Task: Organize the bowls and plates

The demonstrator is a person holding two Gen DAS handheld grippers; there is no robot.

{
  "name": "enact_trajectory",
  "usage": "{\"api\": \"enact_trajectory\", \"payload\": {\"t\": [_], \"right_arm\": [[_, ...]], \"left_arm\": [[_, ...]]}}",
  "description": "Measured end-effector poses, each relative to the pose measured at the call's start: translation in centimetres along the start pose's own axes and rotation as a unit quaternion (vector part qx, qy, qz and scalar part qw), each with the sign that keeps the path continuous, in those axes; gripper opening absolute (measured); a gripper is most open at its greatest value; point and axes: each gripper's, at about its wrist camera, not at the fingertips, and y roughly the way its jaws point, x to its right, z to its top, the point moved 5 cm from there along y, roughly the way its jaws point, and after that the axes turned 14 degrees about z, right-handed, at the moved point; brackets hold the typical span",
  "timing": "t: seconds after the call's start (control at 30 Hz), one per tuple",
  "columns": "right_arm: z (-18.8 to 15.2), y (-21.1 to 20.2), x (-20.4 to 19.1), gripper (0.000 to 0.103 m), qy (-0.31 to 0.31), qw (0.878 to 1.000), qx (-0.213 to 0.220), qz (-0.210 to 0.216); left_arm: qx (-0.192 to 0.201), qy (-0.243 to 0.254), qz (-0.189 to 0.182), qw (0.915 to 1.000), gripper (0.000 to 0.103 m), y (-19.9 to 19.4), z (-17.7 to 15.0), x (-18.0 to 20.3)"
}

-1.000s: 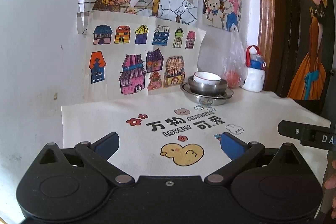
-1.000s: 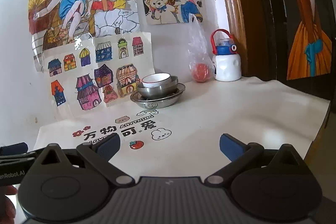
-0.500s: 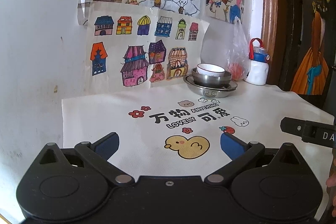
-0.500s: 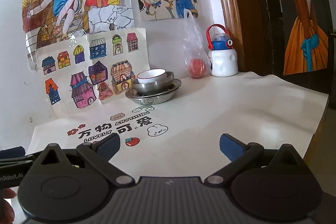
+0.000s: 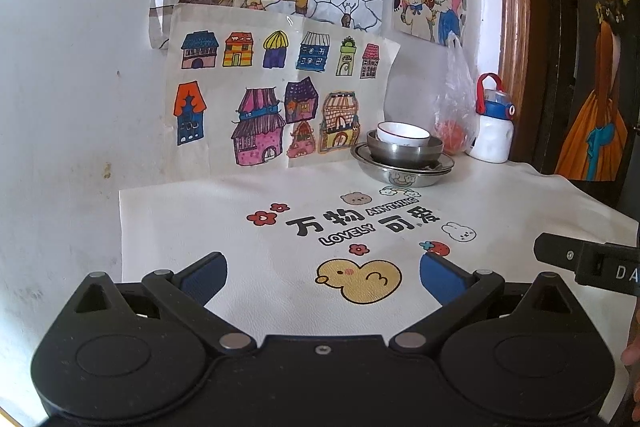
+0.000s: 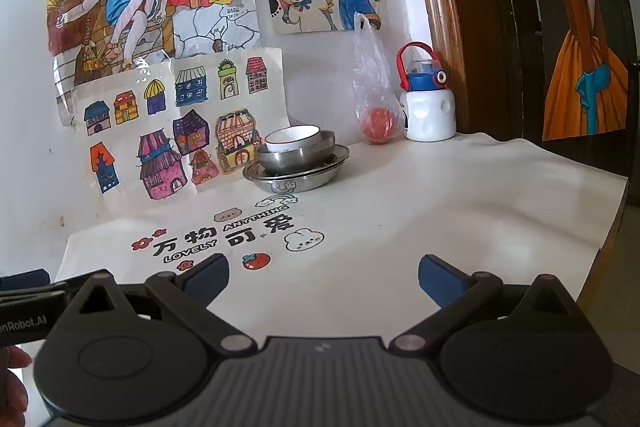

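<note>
Left gripper point(image 5: 323, 269) and right gripper point(image 6: 323, 273): jaws spread wide, empty. The white bowl point(image 6: 293, 139) sits nested in a steel bowl point(image 6: 296, 157) on a steel plate point(image 6: 298, 179) by the wall; nesting hides their bases. The plastic bag's point(image 6: 374, 95) contents are indistinct.

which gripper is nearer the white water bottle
Right, narrowly. The right gripper sits on the side of the water bottle; the left gripper is further left, facing the dish stack.
</note>
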Motion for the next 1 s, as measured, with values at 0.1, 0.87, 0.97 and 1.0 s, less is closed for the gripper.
{"api": "enact_trajectory", "payload": {"t": [0.1,0.87,0.97,1.0], "right_arm": [[-0.01,-0.05,-0.01,0.103,0.000,1.000,0.001,0.000],[0.12,-0.01,-0.32,0.103,-0.001,1.000,0.001,0.004],[0.10,-0.02,-0.25,0.103,-0.001,1.000,0.001,0.004],[0.13,-0.03,-0.30,0.103,-0.001,1.000,0.001,0.004]], "left_arm": [[-0.002,0.001,-0.001,1.0000,0.102,0.03,-0.01,0.02],[0.001,-0.001,0.001,1.0000,0.102,-0.07,-0.01,-0.18],[0.001,-0.001,0.001,1.0000,0.102,-0.08,-0.02,-0.20],[0.000,-0.001,0.001,1.0000,0.102,-0.07,-0.02,-0.20]]}}
